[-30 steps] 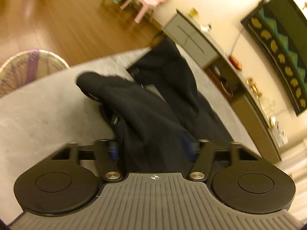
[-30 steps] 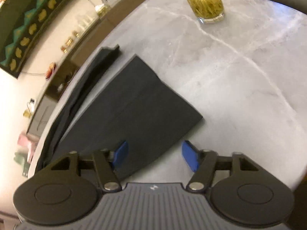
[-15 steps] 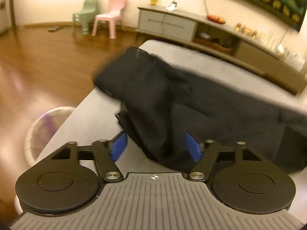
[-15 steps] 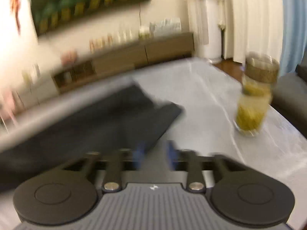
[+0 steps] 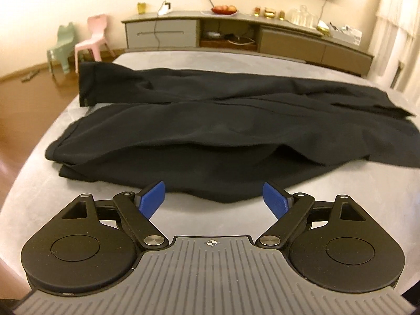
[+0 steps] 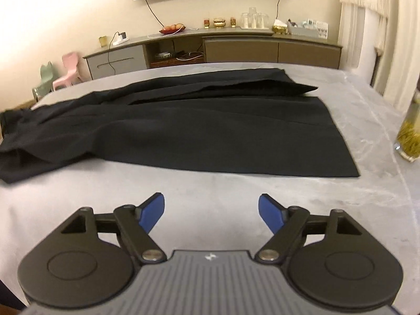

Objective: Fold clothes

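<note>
A pair of black trousers (image 5: 210, 131) lies spread across the grey marble table (image 5: 78, 197), the near leg folded over with a loose bulge at its front edge. My left gripper (image 5: 214, 197) is open just in front of that bulging edge, nothing between its blue pads (image 5: 152, 197). In the right wrist view the trousers (image 6: 210, 131) lie flat, with a straight hem edge at the right. My right gripper (image 6: 211, 210) hovers open over bare table, a short way back from the cloth.
A glass of yellow-green tea (image 6: 409, 136) stands at the table's right edge. Beyond the table are a long low sideboard (image 6: 236, 47) and two small plastic chairs (image 5: 89, 42). The table's left edge (image 5: 39, 144) drops to a wooden floor.
The left gripper held the bunched trousers, then let go and pulled back; the cloth now lies on the table. The right gripper swung level, closed briefly, opened again, and backed away.
</note>
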The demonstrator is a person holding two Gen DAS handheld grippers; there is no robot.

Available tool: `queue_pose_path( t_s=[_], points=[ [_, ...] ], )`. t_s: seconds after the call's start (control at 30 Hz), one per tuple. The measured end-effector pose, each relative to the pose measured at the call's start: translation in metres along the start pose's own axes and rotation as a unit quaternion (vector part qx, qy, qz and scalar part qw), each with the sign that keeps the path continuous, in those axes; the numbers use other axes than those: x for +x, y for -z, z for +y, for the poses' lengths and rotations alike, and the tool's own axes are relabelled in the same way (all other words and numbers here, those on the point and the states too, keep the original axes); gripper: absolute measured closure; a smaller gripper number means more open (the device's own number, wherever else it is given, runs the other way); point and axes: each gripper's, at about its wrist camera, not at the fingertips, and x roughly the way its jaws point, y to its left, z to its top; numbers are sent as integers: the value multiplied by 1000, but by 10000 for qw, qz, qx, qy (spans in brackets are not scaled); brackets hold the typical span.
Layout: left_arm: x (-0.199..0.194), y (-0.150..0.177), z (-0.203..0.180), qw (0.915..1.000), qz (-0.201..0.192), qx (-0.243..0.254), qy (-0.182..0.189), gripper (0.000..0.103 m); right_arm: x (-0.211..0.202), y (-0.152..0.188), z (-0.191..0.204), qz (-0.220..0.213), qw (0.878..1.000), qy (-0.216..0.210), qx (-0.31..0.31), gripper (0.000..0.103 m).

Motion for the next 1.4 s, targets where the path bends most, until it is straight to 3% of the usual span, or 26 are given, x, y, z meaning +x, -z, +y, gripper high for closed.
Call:
queue_pose_path(
  t_s=[0.07, 0.2, 0.37, 0.53, 0.7, 0.87, 1.0, 1.07, 1.2, 1.3, 1.33, 1.37, 1.4],
  points=[
    [2, 0, -2, 10000, -1, -74, 32, 24, 3, 1, -15, 50, 9999, -66, 115, 19],
    [13, -8, 36, 9950, 42, -941, 325, 23, 5, 8, -30, 263, 9962, -528, 635, 19],
    [27, -18, 82, 9771, 97, -2013, 687, 23, 24, 2, -69, 572, 9788, -889, 1755, 20],
    [41, -28, 129, 9463, 150, -3059, 1039, 22, 44, -13, -108, 541, 9555, -912, 2753, 21],
    [63, -33, 181, 9020, 307, -4128, 1229, 21, 60, -22, -130, 448, 9381, -855, 3325, 21],
    [96, -42, 193, 8941, 439, -4299, 1178, 24, 69, -26, -140, 363, 9323, -774, 3514, 25],
    [104, -32, 193, 8836, 318, -4491, 1286, 23, 63, -16, -155, 238, 9189, -666, 3880, 28],
    [103, -23, 192, 8809, 306, -4527, 1349, 23, 65, -17, -156, 140, 9222, -501, 3832, 28],
    [111, -27, 195, 8846, 275, -4448, 1375, 21, 71, -21, -158, -52, 9296, -153, 3682, 28],
    [116, -35, 189, 8956, 205, -4252, 1294, 24, 88, -33, -150, -29, 9374, -144, 3479, 27],
    [117, -37, 186, 8994, 180, -4182, 1264, 36, 96, -40, -145, 12, 9405, -193, 3393, 35],
    [119, -38, 186, 9029, 173, -4111, 1245, 63, 104, -46, -141, 54, 9434, -243, 3307, 70],
    [120, -38, 185, 9063, 171, -4039, 1229, 83, 112, -49, -139, 113, 9458, -241, 3236, 100]
  ],
)
